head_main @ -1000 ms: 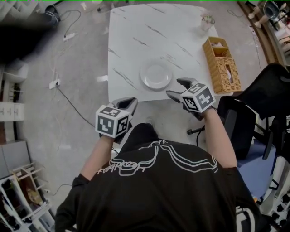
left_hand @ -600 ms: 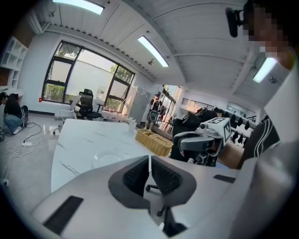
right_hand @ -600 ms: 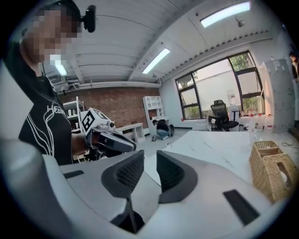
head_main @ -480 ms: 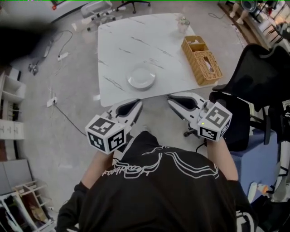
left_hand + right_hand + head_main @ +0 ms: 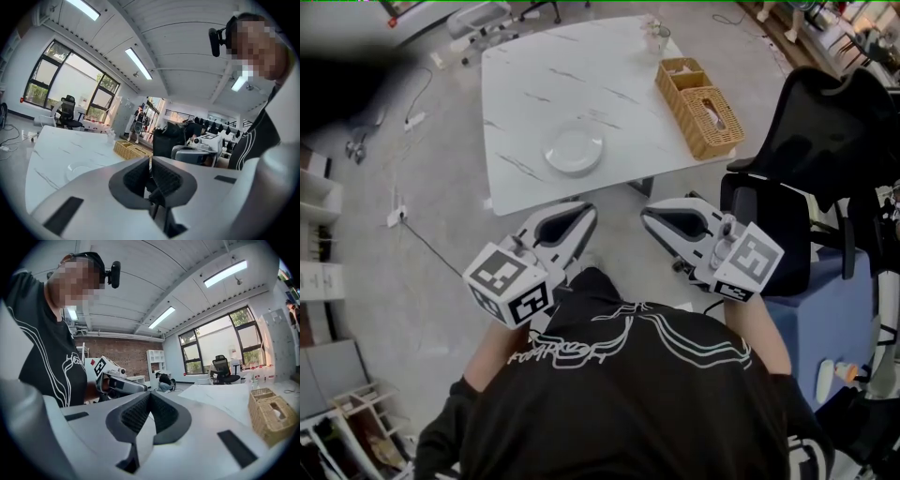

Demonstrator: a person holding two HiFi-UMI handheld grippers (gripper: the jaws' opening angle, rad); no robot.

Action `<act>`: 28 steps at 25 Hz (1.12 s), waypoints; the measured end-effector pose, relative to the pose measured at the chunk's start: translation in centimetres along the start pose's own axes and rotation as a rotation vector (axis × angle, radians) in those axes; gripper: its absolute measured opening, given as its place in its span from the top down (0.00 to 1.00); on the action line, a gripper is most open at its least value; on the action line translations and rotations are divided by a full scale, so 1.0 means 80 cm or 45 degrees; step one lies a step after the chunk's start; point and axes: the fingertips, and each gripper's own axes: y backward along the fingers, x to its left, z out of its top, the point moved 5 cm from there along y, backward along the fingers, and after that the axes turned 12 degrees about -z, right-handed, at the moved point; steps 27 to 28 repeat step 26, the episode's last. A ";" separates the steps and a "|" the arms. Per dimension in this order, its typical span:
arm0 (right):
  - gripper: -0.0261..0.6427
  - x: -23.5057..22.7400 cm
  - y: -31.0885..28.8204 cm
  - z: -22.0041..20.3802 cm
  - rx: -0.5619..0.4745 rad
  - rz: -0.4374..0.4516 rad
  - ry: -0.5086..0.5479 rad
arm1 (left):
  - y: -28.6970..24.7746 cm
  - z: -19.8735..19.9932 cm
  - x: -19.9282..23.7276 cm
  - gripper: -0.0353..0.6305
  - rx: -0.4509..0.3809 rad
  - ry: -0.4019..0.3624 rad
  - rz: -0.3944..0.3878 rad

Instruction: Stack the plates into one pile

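A pile of white plates (image 5: 574, 150) sits near the front edge of the white marble table (image 5: 534, 75). Both grippers hang off the table, in front of the person's chest, level and pointing toward it. My left gripper (image 5: 587, 213) is shut with nothing between its jaws; in the left gripper view its pads (image 5: 140, 176) meet and the plates (image 5: 78, 169) lie far ahead. My right gripper (image 5: 648, 214) is also shut and empty, its jaws pressed together in the right gripper view (image 5: 150, 393), where the left gripper (image 5: 115, 380) shows to its side.
Two wicker baskets (image 5: 698, 105) stand at the table's right edge, with a glass (image 5: 654, 37) behind them. A black office chair (image 5: 825, 150) is to the right of the table. Cables and a power strip (image 5: 394, 214) lie on the floor at the left.
Both grippers have risen and drawn back from the table's front edge toward the person's chest. The right gripper's jaws, apart a second ago, have closed. The plates have not moved.
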 end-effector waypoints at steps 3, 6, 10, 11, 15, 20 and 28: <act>0.92 0.002 -0.001 -0.006 0.022 0.006 0.004 | -0.001 -0.005 0.000 0.89 0.007 0.006 0.002; 0.92 0.001 -0.003 -0.011 0.034 0.000 -0.001 | -0.001 -0.010 0.003 0.89 0.016 0.020 0.007; 0.92 -0.001 -0.005 -0.020 0.047 0.003 -0.017 | -0.004 -0.017 0.011 0.89 0.023 0.036 0.008; 0.92 -0.003 -0.006 -0.021 0.049 0.001 -0.019 | -0.006 -0.019 0.012 0.89 0.025 0.041 0.005; 0.92 -0.007 -0.006 -0.024 0.054 0.004 -0.017 | -0.013 -0.024 0.014 0.89 0.041 0.047 -0.014; 0.92 -0.017 -0.007 -0.024 0.061 -0.008 -0.015 | -0.019 -0.024 0.022 0.89 0.047 0.068 -0.014; 0.92 -0.030 -0.007 -0.029 0.065 -0.016 -0.019 | -0.032 -0.026 0.029 0.89 0.055 0.072 -0.024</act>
